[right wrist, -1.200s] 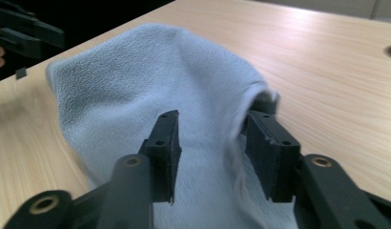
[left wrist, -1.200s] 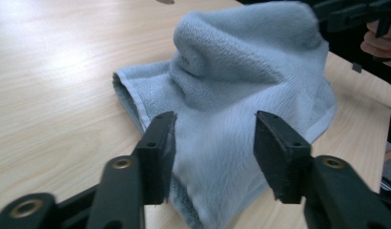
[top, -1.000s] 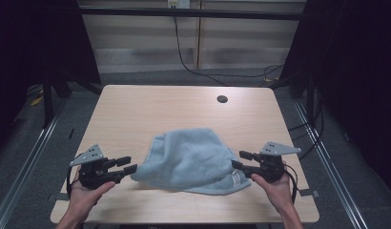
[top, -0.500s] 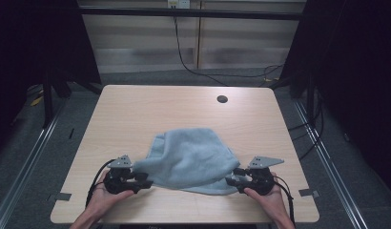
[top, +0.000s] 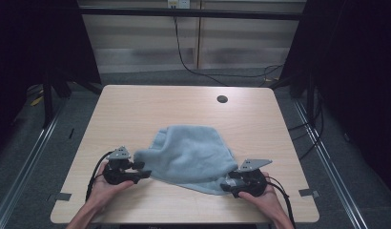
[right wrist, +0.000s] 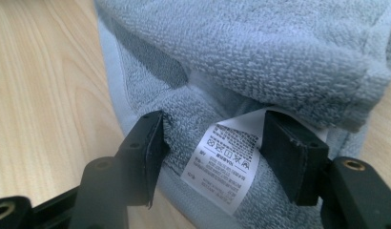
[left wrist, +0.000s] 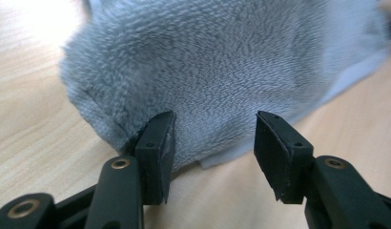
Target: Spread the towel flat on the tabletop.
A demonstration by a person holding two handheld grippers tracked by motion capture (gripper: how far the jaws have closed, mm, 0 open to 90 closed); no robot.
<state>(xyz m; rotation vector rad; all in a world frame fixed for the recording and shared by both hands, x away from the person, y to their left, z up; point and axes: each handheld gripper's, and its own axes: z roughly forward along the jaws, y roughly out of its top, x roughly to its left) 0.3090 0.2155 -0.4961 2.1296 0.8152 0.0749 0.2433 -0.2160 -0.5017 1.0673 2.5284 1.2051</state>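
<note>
Two grippers, both lower than a second ago and now down at the table (top: 136,109). Your left gripper (top: 142,171) sits at the left edge of the blue towel (top: 191,155), jaws just opened, cloth between them unpinched. Your right gripper (top: 225,185) has likewise just widened, released around the white care label (right wrist: 227,160). Towel: crumpled heap, centre-front of table, flatter than before.

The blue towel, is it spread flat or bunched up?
Bunched up: the blue towel lies humped and folded over itself, its care label showing.
</note>
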